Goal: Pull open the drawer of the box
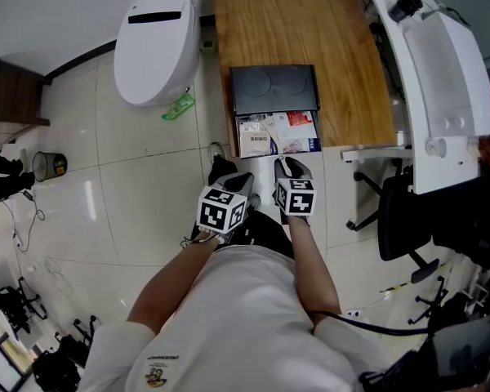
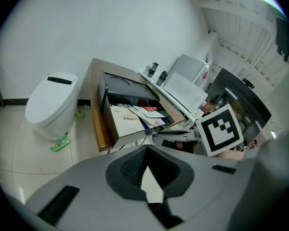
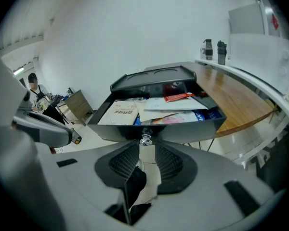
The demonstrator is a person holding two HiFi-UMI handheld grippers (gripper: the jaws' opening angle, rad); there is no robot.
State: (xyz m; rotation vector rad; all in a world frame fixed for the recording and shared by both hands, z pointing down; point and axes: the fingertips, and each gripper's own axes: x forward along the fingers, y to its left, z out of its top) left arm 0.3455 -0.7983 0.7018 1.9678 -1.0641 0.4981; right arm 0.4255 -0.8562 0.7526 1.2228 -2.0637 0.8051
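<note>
Drawer (image 1: 278, 134) is out of box (image 1: 273, 88), overhanging tabletop (image 1: 310, 23) near edge. Right gripper (image 3: 145, 153) is nearer, jaws slightly apart, knob (image 3: 145, 139) straight ahead at its tips. Left gripper (image 2: 147, 172) closed, empty, to the left of the drawer.

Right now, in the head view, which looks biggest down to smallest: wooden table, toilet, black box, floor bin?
1. wooden table
2. toilet and black box, too alike to rank
3. floor bin

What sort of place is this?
Likely a lab or test room rather than a home: a toilet stands on tiled floor beside a wooden table, with an office chair nearby.
</note>
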